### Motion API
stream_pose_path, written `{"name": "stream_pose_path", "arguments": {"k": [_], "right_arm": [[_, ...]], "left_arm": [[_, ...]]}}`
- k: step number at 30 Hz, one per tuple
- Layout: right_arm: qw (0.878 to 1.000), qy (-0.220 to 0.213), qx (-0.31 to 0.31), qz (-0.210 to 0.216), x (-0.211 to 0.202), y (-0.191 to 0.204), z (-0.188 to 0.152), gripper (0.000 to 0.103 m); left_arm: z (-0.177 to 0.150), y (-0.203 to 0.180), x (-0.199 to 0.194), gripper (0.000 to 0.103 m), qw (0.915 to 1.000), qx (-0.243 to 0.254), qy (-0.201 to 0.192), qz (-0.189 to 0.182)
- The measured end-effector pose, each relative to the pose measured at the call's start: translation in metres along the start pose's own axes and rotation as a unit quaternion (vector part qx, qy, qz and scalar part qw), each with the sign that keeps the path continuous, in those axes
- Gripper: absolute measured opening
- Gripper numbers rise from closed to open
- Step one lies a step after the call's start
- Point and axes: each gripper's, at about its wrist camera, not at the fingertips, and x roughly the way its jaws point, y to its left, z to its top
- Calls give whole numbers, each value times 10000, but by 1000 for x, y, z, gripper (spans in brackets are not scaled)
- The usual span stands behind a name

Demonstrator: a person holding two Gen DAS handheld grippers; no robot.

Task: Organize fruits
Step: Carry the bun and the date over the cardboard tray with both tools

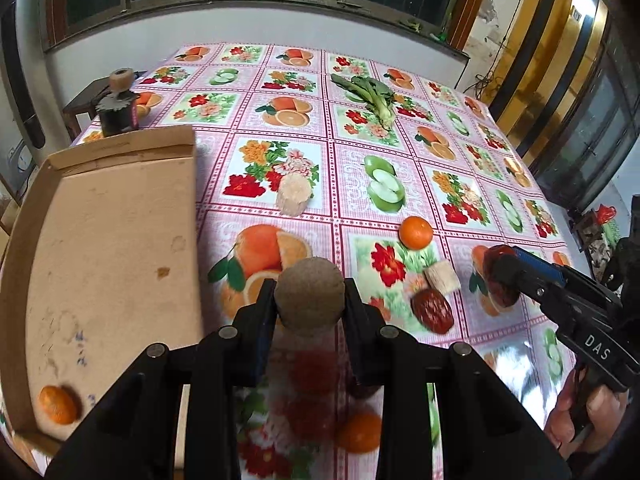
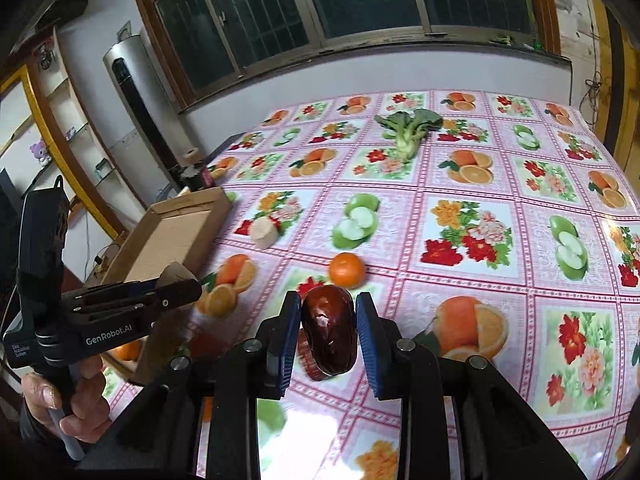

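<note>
A shallow brown cardboard tray [image 1: 112, 240] sits leftmost, one orange [image 1: 58, 404] inside. The left gripper [image 1: 310, 300] pinches a round brown kiwi-like fruit [image 1: 310, 294] above the worktop. The right gripper [image 2: 328, 330] clasps a glossy dark-red date [image 2: 329, 330]; its slick skin could slip loose.

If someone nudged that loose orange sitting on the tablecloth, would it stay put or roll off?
The orange looks round and rests freely on the glossy tablecloth, so a push would probably send it rolling. Its skin looks smooth and firm, so it would likely hold its shape if squeezed. It touches nothing, so nothing would stop it.
</note>
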Motion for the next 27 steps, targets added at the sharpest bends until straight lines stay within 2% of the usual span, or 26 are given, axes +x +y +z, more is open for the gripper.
{"name": "stream_pose_path", "arguments": {"k": [15, 27], "right_arm": [[9988, -9, -379, 315, -10, 58, -12, 29], [9966, 60, -654, 498, -5, 97, -16, 29]], "left_arm": [[-23, 31, -52, 29, 9990, -159, -372, 200], [-36, 64, -67, 29, 9977, -358, -430, 374]]}}
